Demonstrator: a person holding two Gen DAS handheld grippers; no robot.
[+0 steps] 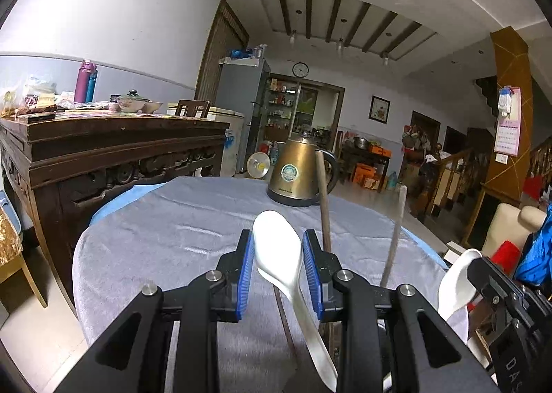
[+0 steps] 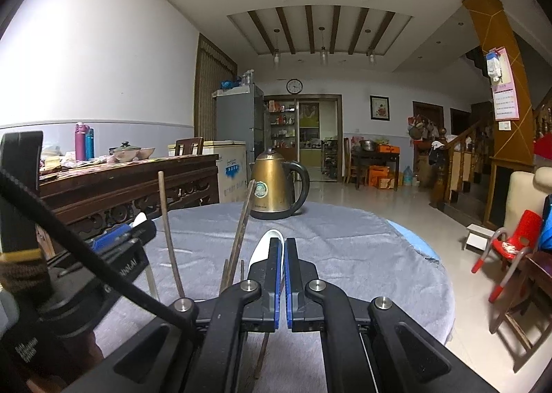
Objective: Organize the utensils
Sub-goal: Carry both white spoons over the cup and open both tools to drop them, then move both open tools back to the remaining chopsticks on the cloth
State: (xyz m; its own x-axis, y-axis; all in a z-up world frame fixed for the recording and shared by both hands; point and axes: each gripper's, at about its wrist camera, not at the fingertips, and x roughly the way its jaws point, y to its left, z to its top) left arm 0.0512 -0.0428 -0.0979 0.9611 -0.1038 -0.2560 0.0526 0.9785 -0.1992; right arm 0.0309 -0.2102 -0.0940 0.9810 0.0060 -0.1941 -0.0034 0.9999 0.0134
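In the left wrist view a white spoon (image 1: 281,255) stands between the blue pads of my left gripper (image 1: 278,241), whose jaws are apart on either side of its bowl. Two brown chopsticks (image 1: 323,200) stick up just right of it. My right gripper (image 1: 483,275) appears at the right edge, shut on a second white spoon (image 1: 455,284). In the right wrist view my right gripper (image 2: 283,244) is shut on that white spoon (image 2: 264,248), whose bowl pokes out left of the pads. The chopsticks (image 2: 169,231) lean to its left.
A brass electric kettle (image 1: 298,172) stands at the far side of the round table covered with a grey cloth (image 1: 172,238). A dark carved sideboard (image 1: 103,151) stands to the left, and a red chair (image 2: 510,244) stands to the right.
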